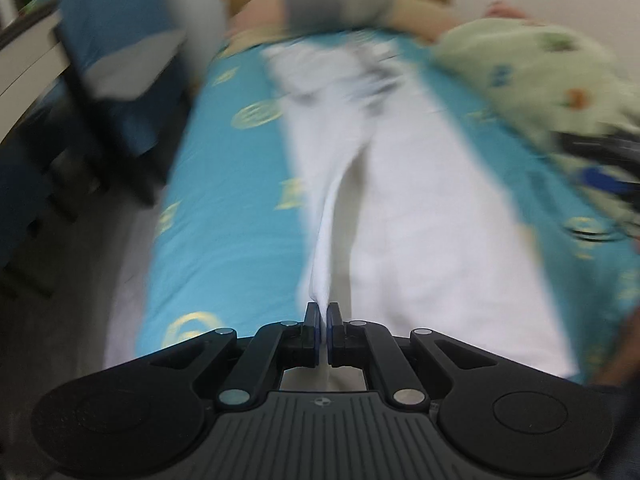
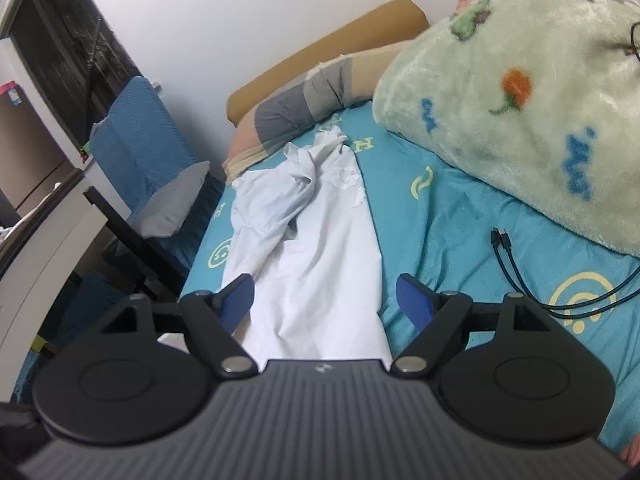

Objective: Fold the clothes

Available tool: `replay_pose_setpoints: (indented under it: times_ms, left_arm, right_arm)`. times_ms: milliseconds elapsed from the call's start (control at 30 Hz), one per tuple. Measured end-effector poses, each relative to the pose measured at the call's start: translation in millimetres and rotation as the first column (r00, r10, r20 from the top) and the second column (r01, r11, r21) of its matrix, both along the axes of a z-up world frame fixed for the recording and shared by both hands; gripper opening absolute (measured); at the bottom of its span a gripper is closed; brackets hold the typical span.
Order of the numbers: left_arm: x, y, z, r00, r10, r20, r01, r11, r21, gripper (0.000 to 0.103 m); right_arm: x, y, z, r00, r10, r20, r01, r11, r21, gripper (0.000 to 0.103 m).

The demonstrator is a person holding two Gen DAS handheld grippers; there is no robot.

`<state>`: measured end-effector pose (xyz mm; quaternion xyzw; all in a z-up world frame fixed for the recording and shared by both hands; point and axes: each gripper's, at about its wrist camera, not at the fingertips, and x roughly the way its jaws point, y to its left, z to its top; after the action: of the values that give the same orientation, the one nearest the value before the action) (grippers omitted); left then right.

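A white garment (image 1: 420, 208) lies lengthwise down the turquoise bed sheet (image 1: 224, 208); this view is motion-blurred. My left gripper (image 1: 323, 320) is shut on a raised fold of the garment's near edge, and the cloth runs up from between the fingers. In the right wrist view the same white garment (image 2: 320, 248) stretches away from me, with its far end bunched and crumpled. My right gripper (image 2: 326, 300) is open, hovering over the garment's near end, blue pads (image 2: 414, 300) on either side of the cloth and nothing gripped.
A pale green plush blanket (image 2: 520, 100) is heaped on the right of the bed. A dark cable (image 2: 516, 264) lies on the sheet near it. A pillow (image 2: 304, 100) and tan headboard (image 2: 320, 52) sit at the far end. A blue chair (image 2: 140, 140) and dark desk stand left.
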<state>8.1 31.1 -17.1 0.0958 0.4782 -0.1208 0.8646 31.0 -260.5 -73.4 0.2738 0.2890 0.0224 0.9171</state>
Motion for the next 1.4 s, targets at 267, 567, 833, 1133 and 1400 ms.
replay_pose_setpoints:
  times_ms: [267,567,833,1133,1400]
  left_arm:
    - [-16,-52,-48,0.979,-0.154,-0.132,0.140,0.985,-0.105,0.003]
    - [-3,11,-43,0.977,-0.022,-0.211,-0.045,0.951,-0.306,0.046]
    - [41,61,-74,0.931,0.217,-0.295,-0.315,0.885,-0.343,0.068]
    - [55,66,-111,0.868,0.223,-0.444,-0.408,0.831,-0.379,0.067]
    - [34,39,-112,0.852,0.087,-0.516,-0.292,0.898,-0.330,0.053]
  right_arm:
    - [4,-11,-22,0.994,0.039,-0.106,-0.030,0.996,0.088,0.080]
    - [1,-22,-59,0.964,0.094,-0.248,-0.015,0.953,0.304,0.081]
    - [1,-10,-81,0.924,0.166,-0.344,-0.040,0.938,0.345,0.077]
    - [-7,5,-91,0.870,0.251,-0.425,-0.066,0.913,0.404,0.075]
    - [-12,31,-74,0.808,0.289,-0.514,-0.175,0.950,0.258,0.069]
